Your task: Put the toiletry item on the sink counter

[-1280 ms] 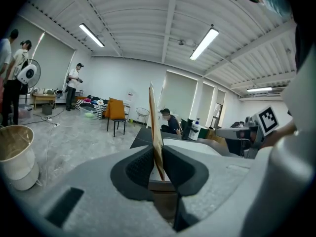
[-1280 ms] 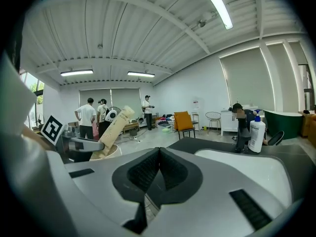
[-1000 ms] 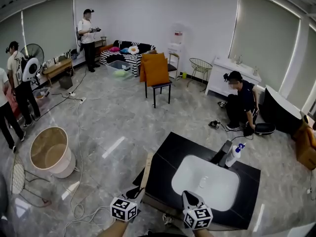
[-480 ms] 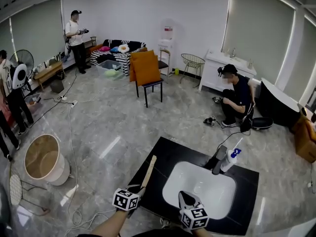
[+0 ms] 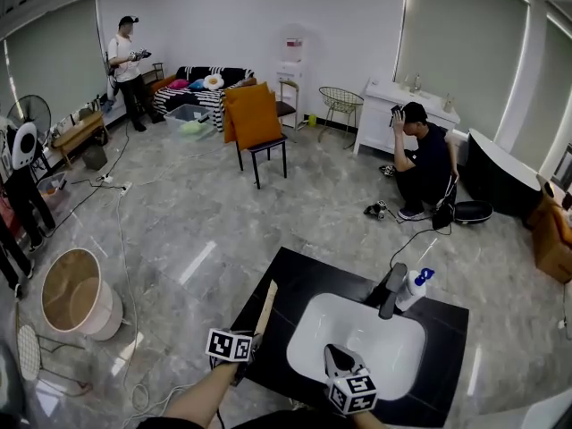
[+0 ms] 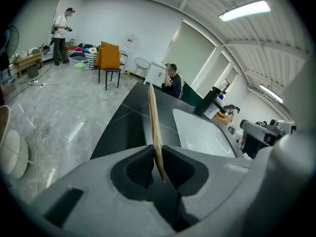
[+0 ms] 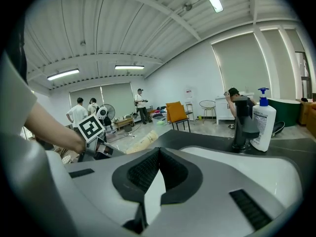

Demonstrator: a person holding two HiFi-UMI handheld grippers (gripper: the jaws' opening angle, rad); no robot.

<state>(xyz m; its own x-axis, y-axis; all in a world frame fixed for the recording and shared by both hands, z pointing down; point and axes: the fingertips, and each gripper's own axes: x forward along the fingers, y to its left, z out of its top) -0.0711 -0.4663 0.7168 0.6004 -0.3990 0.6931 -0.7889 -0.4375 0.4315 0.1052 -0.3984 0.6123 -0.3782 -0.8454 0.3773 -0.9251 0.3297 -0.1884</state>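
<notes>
My left gripper (image 5: pixel 253 339) is clamped narrow on the tube (image 5: pixel 267 304): in the left gripper view both pads press its flat sides near one end, and the rest sticks straight out ahead of the jaws, thin edge up. The tube is left of the basin (image 5: pixel 357 331), over the black strip of counter (image 5: pixel 299 273) on that side, and runs roughly along the basin's left rim toward the counter's far corner. I cannot tell whether its far end touches the counter or hangs just above it. My right gripper (image 5: pixel 336 357) is at the basin's near rim, pointing across the bowl; in the right gripper view its jaws are together with nothing between them. Across the basin, at its far rim, the dark faucet (image 5: pixel 391 289) stands upright, and a white pump bottle (image 5: pixel 411 288) with a blue top stands just beside it, on the faucet's right, on the counter. From the right gripper view, my left hand (image 7: pixel 47 132) and its marker cube show to the left of the basin, with the tube reaching out past them over the counter's edge. Beyond the basin, on the floor, a person in black (image 5: pixel 420 164) crouches, and an orange chair (image 5: pixel 255 119) stands farther back to the basin's left. A round tub (image 5: pixel 76 289) sits on the floor well to the basin's left.
</notes>
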